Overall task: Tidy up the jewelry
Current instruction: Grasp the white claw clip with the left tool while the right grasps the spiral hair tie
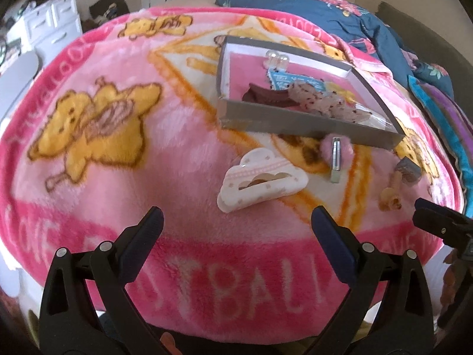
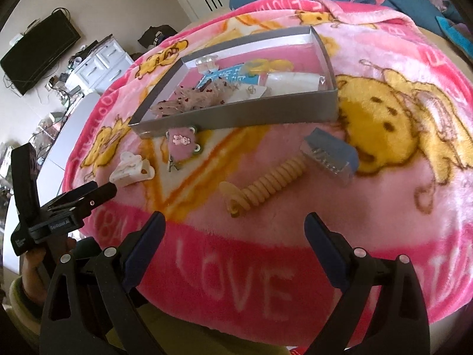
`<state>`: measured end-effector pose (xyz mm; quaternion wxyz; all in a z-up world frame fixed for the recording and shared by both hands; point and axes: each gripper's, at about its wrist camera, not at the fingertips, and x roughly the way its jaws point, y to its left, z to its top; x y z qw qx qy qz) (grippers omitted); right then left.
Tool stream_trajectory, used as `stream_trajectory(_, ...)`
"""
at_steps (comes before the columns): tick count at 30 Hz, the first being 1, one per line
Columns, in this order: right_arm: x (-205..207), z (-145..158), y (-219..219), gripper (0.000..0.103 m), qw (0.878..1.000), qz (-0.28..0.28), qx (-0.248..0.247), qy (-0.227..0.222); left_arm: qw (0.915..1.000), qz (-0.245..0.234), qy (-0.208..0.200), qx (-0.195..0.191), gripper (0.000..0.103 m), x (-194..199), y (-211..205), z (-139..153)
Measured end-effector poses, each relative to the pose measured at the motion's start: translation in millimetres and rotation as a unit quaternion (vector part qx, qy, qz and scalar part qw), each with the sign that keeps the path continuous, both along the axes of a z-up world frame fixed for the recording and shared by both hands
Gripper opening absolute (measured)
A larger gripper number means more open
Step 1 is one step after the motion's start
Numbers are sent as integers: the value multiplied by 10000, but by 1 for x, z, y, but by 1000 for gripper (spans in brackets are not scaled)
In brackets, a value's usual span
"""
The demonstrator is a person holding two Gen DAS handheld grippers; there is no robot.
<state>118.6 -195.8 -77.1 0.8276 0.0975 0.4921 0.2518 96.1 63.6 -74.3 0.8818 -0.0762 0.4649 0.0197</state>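
A grey box (image 1: 283,124) (image 2: 236,118) lies on the pink blanket and holds several hair pieces and cards. Before it lie a white claw clip (image 1: 260,182) (image 2: 131,171), a pink hair clip (image 1: 335,151) (image 2: 180,145), a yellow spiral hair tie (image 2: 263,189) (image 1: 390,198) and a blue-backed comb clip (image 2: 331,153) (image 1: 408,170). My left gripper (image 1: 236,227) is open and empty, just short of the claw clip; it also shows in the right wrist view (image 2: 100,193). My right gripper (image 2: 233,230) is open and empty, just short of the spiral tie.
The pink cartoon blanket (image 1: 118,162) covers the bed. A dark blue floral quilt (image 1: 340,9) is bunched behind the box. A white dresser (image 1: 56,20) and a dark screen (image 2: 38,50) stand at the far left beyond the bed edge.
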Motion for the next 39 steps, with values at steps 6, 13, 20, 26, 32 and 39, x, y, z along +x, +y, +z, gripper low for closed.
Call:
stream_trajectory(6, 8, -5, 3, 94, 10000, -39, 26, 86, 9991, 84, 90, -403, 94, 11, 3, -8)
stream_trajectory(13, 16, -5, 3, 94, 9998, -128, 69, 116, 9991, 202, 168, -337, 93, 33, -11, -17)
stream_trajectory(20, 30, -13, 1, 94, 9990, -344, 109, 278, 9991, 355, 231, 47, 93, 47, -14, -23)
stream_trajectory(26, 46, -21, 6, 76, 9981, -448, 84, 422, 9996, 183, 216, 60, 70, 45, -20, -22)
stream_trajectory(32, 47, -20, 21, 36, 9996, -136, 91, 246, 9998, 80, 190, 70, 68, 42, -24, -21)
stream_trajectory(39, 30, -20, 48, 17, 9986, 525, -7, 43, 9999, -17, 137, -19, 64, 38, -25, -17)
